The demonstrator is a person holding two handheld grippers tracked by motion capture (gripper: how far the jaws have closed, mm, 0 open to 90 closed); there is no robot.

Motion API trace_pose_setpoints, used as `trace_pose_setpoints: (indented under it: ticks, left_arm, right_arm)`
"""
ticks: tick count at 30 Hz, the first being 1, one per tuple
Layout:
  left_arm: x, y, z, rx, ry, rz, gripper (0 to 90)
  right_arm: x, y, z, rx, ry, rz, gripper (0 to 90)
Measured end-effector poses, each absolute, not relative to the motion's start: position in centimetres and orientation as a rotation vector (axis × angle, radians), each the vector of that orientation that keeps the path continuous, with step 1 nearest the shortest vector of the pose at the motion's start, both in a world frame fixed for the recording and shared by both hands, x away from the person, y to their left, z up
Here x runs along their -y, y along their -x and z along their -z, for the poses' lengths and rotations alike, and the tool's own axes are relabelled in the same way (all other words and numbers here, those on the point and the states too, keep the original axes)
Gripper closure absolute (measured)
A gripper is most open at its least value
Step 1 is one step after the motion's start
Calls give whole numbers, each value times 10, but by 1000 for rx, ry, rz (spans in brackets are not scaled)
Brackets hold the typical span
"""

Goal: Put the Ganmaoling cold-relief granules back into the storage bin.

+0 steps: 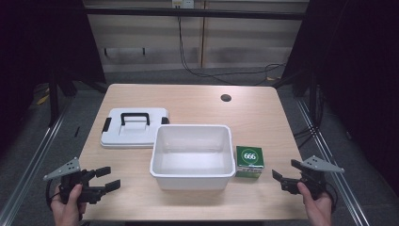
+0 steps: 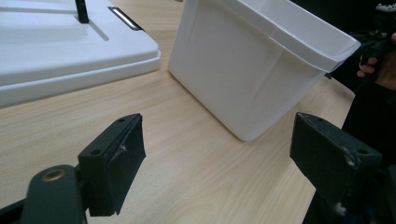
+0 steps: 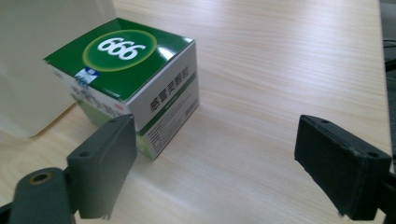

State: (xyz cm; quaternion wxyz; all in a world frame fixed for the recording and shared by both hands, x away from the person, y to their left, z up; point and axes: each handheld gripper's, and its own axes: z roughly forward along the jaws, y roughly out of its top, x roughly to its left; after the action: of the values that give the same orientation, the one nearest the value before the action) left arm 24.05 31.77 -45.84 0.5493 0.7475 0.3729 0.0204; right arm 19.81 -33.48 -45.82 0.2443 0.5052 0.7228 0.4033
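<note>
A small green and white cardboard box with "666" on its top (image 1: 250, 161) sits on the light wooden table (image 1: 263, 113), just beside the right wall of the open white plastic tub (image 1: 192, 155). The tub's flat white lid with a black handle (image 1: 134, 127) lies off to the tub's left, near its back corner.

The right gripper (image 1: 285, 180) is wide open and holds nothing, and it sits near the little box, on the box's right. In the right gripper view the box (image 3: 140, 84) is just past the left jaw. The left gripper (image 1: 106, 179) is wide open and empty too, near the front left of the tub (image 2: 261, 70).

I think the box is light and a bit soft (thin card dents if you squeeze hard). Its sides look smooth, so a gentle pinch across two flat sides, low and in the middle, seems best. The tub looks stiff but bendy at the rim.
</note>
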Motion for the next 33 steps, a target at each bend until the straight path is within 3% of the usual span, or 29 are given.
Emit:
trace_pose_setpoints:
  ticks: [3,4,6,17,33]
  left_arm:
    - [-317,-241,458,-883,-1771,-47,179]
    - [-317,-241,458,-882,-1771,-44,179]
    - [-317,-241,459,-888,-1770,-48,179]
    - [-317,-240,459,-892,-1784,-53,180]
    - [-316,-240,459,-888,-1784,-49,180]
  right_arm:
    - [334,-198,459,-1969,-1407,-1059,93]
    - [334,-198,460,-1984,-1426,-1024,155]
    - [335,-199,461,-2037,-1403,-1040,120]
    - [331,-200,458,-2077,-1414,-1022,133]
    - [326,-207,429,-2184,-1286,-1114,135]
